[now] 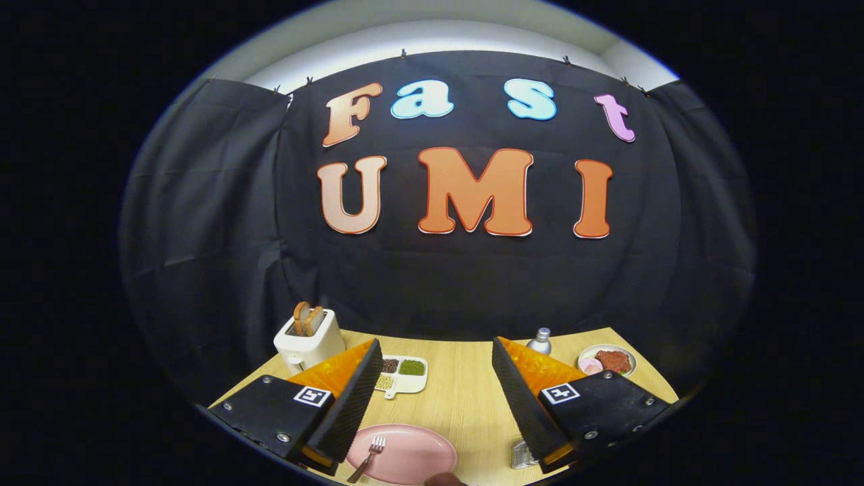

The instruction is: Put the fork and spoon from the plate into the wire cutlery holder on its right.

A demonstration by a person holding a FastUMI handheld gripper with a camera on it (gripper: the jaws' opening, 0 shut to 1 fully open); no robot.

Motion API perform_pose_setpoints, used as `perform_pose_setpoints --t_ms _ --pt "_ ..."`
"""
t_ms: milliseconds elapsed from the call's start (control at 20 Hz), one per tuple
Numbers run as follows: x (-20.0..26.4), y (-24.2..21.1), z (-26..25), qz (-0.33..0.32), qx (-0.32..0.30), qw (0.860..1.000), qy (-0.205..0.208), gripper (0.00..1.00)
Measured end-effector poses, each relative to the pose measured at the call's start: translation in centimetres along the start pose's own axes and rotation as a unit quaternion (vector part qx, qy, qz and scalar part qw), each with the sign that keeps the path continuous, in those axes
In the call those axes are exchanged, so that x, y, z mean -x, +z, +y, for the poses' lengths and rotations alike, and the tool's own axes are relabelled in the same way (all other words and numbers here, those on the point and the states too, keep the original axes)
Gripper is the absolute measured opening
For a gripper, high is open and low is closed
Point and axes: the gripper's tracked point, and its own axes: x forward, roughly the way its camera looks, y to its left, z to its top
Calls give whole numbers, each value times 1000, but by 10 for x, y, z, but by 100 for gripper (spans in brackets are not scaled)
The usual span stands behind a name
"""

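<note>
A pink plate (412, 449) lies on the wooden table, low between my two fingers and nearer the left one. A silver fork (369, 457) rests on the plate's left part, tines pointing away from me. A dark rounded bit at the plate's near rim is too cut off to name. The wire cutlery holder (520, 455) peeks out under the right finger, right of the plate, mostly hidden. My gripper (435, 378) hangs above the table, open wide, with nothing between the fingers.
A white toaster (309, 339) with bread slices stands at the back left. A white divided tray (401, 373) of beans lies beyond the plate. A metal bottle (540, 341) and a small plate of food (607, 360) sit at the back right.
</note>
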Motion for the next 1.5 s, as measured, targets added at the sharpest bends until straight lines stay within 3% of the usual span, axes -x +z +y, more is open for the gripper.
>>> perform_pose_setpoints --t_ms 450,650,950,1200,1500 --pt "-9 -97 54 118 21 992 32 98" --pt "-8 -157 67 194 14 980 40 98" --pt "5 -244 83 308 20 950 49 97" --pt "17 -297 89 387 -14 921 40 84" --pt "24 -323 92 423 -12 905 39 64"
